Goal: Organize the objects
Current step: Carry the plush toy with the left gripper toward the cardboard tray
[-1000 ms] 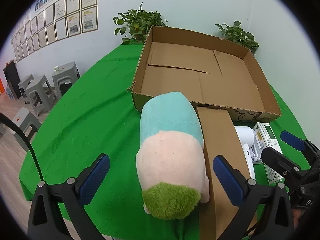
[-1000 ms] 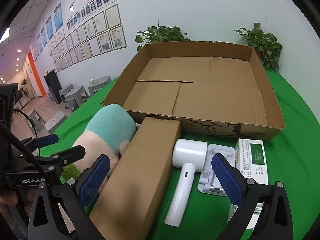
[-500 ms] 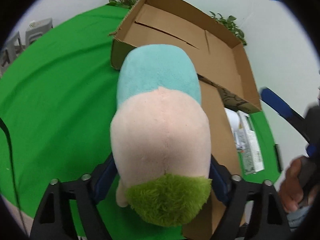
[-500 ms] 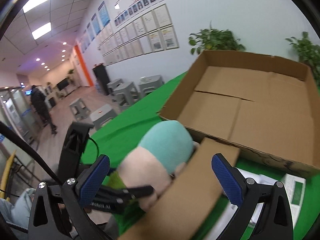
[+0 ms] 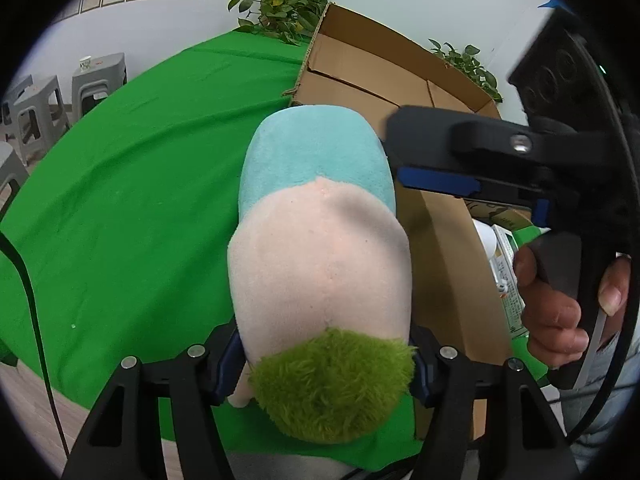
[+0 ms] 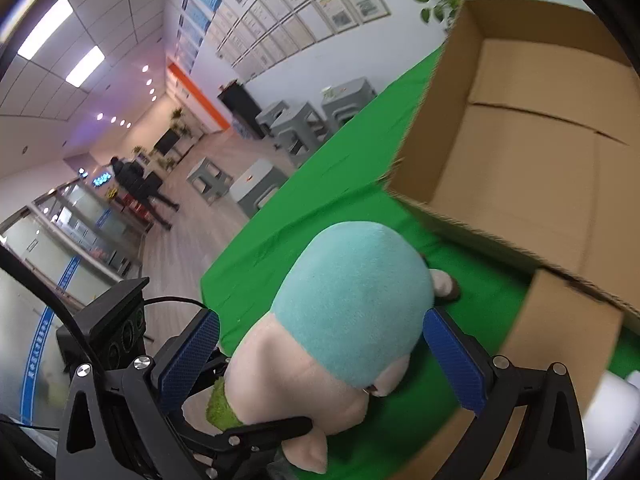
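The open cardboard box [image 5: 360,76] holds nothing yet, so the sorting has hardly begun: the plush toy [image 5: 320,264] lies on the green tabletop [image 5: 132,184] just in front of the box, beside a closed brown carton [image 5: 452,280], with a white item and a printed packet further along. The left tool [image 5: 326,356] is closing on the toy's green-tufted end, pads at its sides, while the right tool [image 6: 320,356] stands spread around its teal end. Left of the box, grey stools [image 6: 296,124] and framed wall notices line an office corridor.
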The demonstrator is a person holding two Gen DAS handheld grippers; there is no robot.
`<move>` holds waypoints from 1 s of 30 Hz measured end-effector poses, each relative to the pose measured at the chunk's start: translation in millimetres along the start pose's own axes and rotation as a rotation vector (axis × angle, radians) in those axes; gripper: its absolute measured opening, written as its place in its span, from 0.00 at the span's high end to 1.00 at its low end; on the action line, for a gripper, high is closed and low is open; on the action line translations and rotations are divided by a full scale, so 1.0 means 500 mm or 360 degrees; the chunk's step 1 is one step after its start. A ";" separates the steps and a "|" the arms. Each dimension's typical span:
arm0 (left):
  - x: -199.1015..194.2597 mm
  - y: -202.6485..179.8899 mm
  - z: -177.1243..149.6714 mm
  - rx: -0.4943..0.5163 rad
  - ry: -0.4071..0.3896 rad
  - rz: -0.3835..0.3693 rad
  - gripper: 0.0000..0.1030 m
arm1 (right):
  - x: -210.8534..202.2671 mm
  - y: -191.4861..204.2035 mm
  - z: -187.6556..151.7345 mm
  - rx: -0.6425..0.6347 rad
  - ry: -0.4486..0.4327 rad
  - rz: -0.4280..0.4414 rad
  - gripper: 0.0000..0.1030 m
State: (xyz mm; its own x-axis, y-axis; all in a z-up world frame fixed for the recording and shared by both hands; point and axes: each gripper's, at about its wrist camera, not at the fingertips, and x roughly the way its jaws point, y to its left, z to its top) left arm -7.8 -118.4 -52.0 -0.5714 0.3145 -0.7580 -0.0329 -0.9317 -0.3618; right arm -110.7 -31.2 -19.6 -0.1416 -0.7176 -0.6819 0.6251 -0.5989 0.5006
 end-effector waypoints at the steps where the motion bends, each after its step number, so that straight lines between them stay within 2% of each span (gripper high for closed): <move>1: -0.003 0.001 -0.003 0.0004 -0.0003 0.0005 0.37 | 0.017 0.009 0.003 -0.0014 0.0037 -0.0009 0.00; 6: -0.010 0.012 -0.009 -0.0013 -0.0033 0.0030 0.38 | 0.073 0.033 0.020 -0.0025 0.0114 -0.0131 0.00; 9: -0.010 -0.004 -0.008 0.0054 -0.0055 0.0082 0.38 | 0.099 0.041 0.017 -0.0045 0.0189 -0.0271 0.00; 12: -0.010 -0.012 -0.014 0.0081 -0.0065 0.0114 0.38 | 0.112 0.040 0.012 -0.0012 0.0174 -0.0288 0.01; 17: -0.018 -0.009 -0.010 0.0071 -0.0087 0.0139 0.40 | 0.128 0.061 -0.004 -0.0058 0.0091 -0.0339 0.21; 20: -0.031 -0.019 -0.004 0.0092 -0.0124 0.0184 0.41 | 0.126 0.066 -0.014 -0.0035 0.0045 -0.0308 0.30; 24: -0.067 -0.051 0.029 0.0195 -0.0232 0.0239 0.41 | 0.058 0.093 0.002 -0.0070 -0.0125 -0.0276 0.34; 30: -0.167 -0.148 0.162 0.0477 -0.0593 0.0245 0.41 | -0.131 0.166 0.120 -0.0258 -0.0581 -0.0366 0.35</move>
State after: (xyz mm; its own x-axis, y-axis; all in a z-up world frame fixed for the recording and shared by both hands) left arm -24.1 -90.4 82.1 -0.8404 0.1337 -0.5253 -0.1278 -0.9907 -0.0477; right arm -95.6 -55.1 98.3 -0.5335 -0.6684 -0.5183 0.6538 -0.7146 0.2486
